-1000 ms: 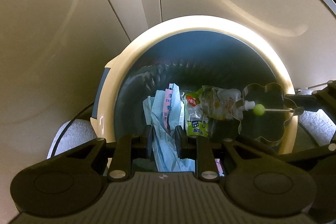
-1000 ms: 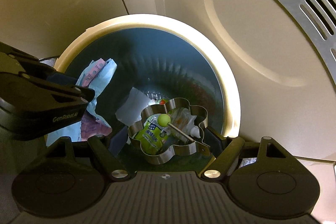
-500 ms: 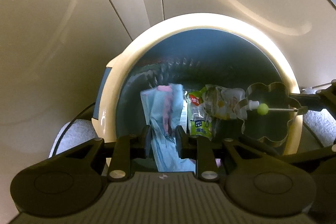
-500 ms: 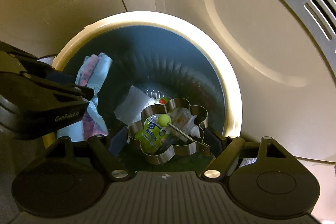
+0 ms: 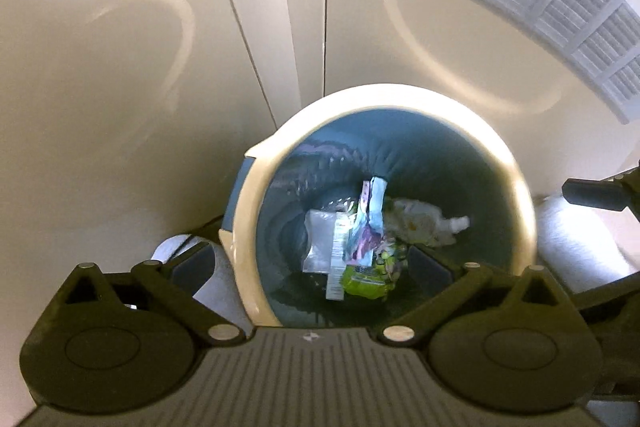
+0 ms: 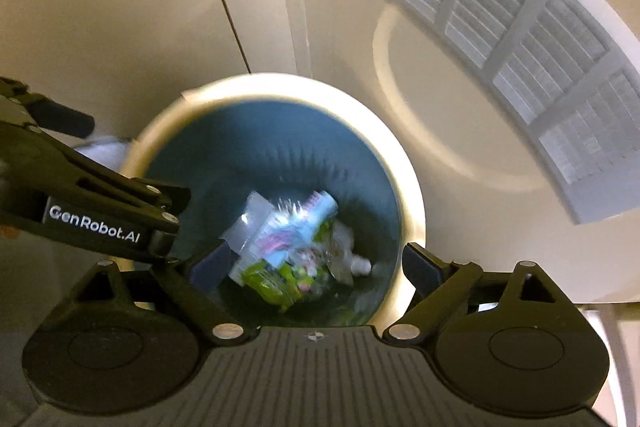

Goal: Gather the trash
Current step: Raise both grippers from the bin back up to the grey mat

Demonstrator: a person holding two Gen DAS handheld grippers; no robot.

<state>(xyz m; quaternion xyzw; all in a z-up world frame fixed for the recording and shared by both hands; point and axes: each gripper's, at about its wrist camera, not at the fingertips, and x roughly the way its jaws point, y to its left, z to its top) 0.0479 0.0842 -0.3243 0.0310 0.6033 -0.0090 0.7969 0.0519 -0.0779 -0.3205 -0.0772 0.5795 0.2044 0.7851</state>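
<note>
Though blurred by motion, wrappers (image 6: 288,239) heaped inside bin (image 6: 412,203), labels unreadable.

A round cream-rimmed bin with a blue liner (image 5: 248,227) holds crumpled plastic wrappers and pouches (image 5: 360,247) at its bottom, before a slatted vent (image 6: 500,27).

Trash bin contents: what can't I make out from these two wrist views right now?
- Print on the green packet: left wrist view, too small and blurred.
- Trash pile: right wrist view, motion-smeared; items run together.
- Bin bottom: both views, covered by trash.
- Right gripper: left wrist view, cut off by the edge.
- Metal flower-shaped ring: not visible in either view.
</note>
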